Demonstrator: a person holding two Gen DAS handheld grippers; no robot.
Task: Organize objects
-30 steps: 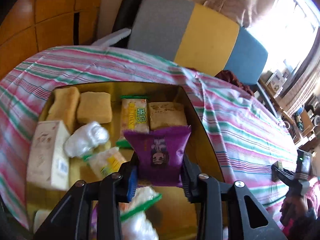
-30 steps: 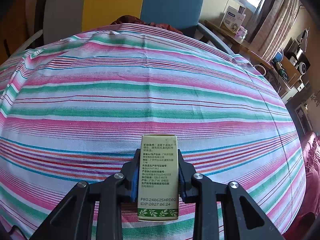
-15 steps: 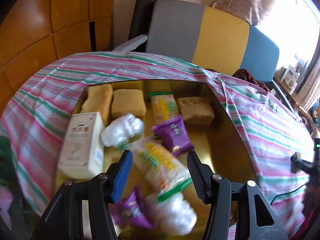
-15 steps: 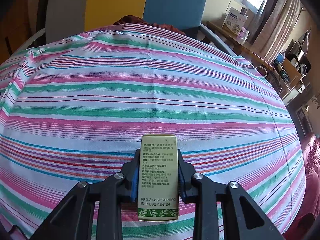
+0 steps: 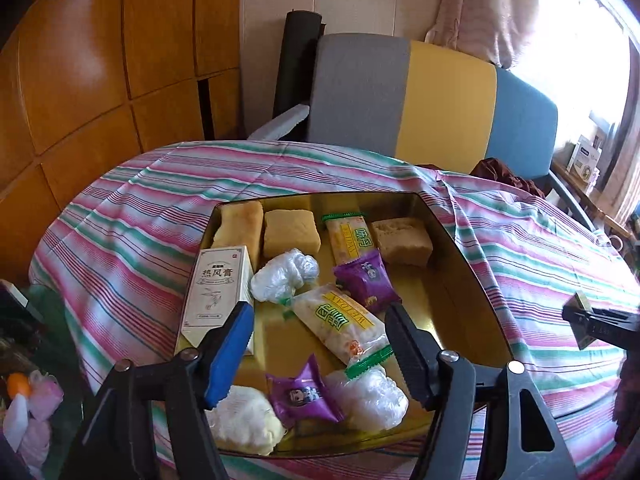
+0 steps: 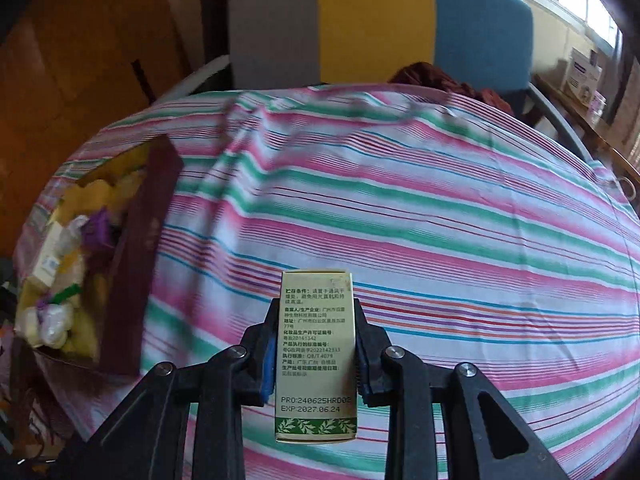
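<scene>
My left gripper (image 5: 318, 320) hovers over the gold tray (image 5: 460, 292); its jaws are opening with nothing between them. Below it lie a purple snack packet (image 5: 302, 398), a second purple packet (image 5: 364, 280), a yellow-green cracker packet (image 5: 340, 324), a white box (image 5: 218, 292), several cakes and clear-wrapped buns. My right gripper (image 6: 316, 320) is shut on a cream and green carton (image 6: 316, 340), held above the striped cloth to the right of the tray (image 6: 140, 260). In the left wrist view the right gripper (image 5: 592, 324) shows at the right edge.
A pink, green and white striped cloth (image 6: 420, 200) covers the round table. A grey, yellow and blue sofa (image 5: 440, 100) stands behind it, wooden panels (image 5: 100, 80) to the left. Dark red fabric (image 6: 440, 80) lies at the table's far edge. Soft toys (image 5: 28, 408) sit low left.
The left gripper let go of the purple packet, which now lies in the tray's near end, and pulled back and up while opening. The right gripper swung left with its carton; the tray came into view.
</scene>
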